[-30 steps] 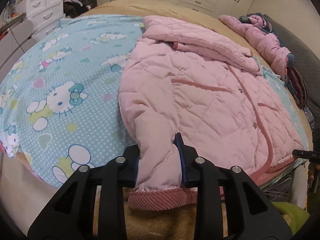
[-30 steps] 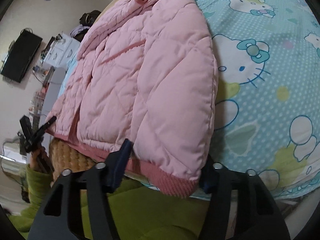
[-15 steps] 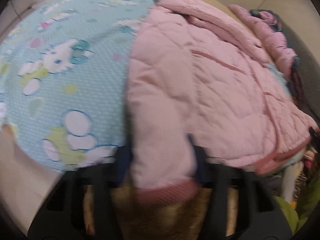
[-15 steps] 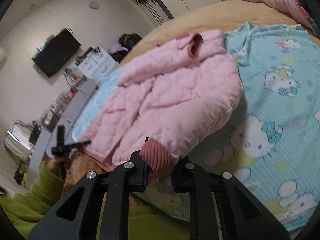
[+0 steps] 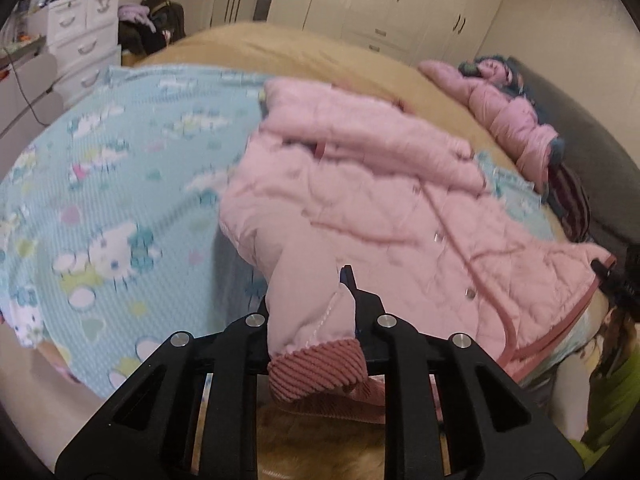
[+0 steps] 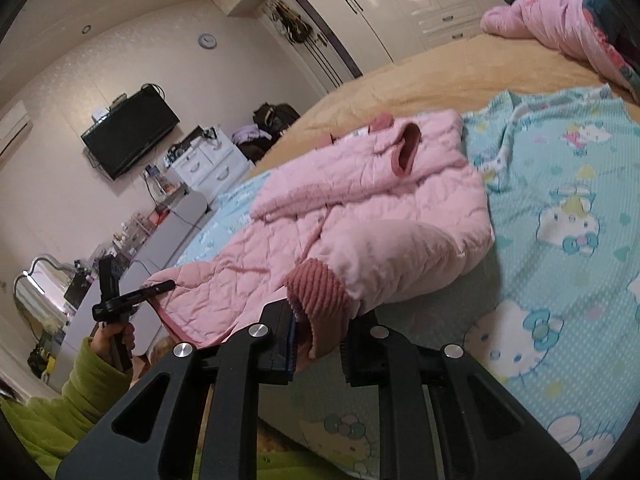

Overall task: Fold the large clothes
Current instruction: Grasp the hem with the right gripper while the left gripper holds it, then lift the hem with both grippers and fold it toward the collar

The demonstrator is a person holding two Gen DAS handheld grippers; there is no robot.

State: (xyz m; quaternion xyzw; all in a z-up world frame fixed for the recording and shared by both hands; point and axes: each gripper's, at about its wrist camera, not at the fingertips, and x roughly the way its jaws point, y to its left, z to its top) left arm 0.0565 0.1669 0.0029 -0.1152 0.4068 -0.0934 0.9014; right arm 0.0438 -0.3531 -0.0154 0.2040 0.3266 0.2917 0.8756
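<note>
A pink quilted jacket (image 5: 380, 208) lies front up on a light blue cartoon-cat blanket (image 5: 120, 200) on the bed. My left gripper (image 5: 308, 292) is closing its jaws on one sleeve just above its ribbed cuff (image 5: 316, 368), and the pads press the fabric. The sleeve end is lifted off the bed. In the right wrist view my right gripper (image 6: 320, 320) is shut on the other sleeve's ribbed cuff (image 6: 316, 288), also raised above the blanket (image 6: 560, 240). Each view shows the other gripper near the jacket's hem corner: right gripper (image 5: 608, 276), left gripper (image 6: 160, 286).
A second pink coat (image 5: 512, 120) is bunched by the dark headboard. White drawers (image 5: 80, 32) and a wall television (image 6: 128, 132) stand beyond the bed's far side, wardrobes behind. A person's green sleeve (image 6: 80, 392) is at the bed's near edge.
Both grippers have risen and lifted the sleeve ends off the bed. The right jaws went from wide apart around the cuff to shut on it. The left jaws tightened on the sleeve.
</note>
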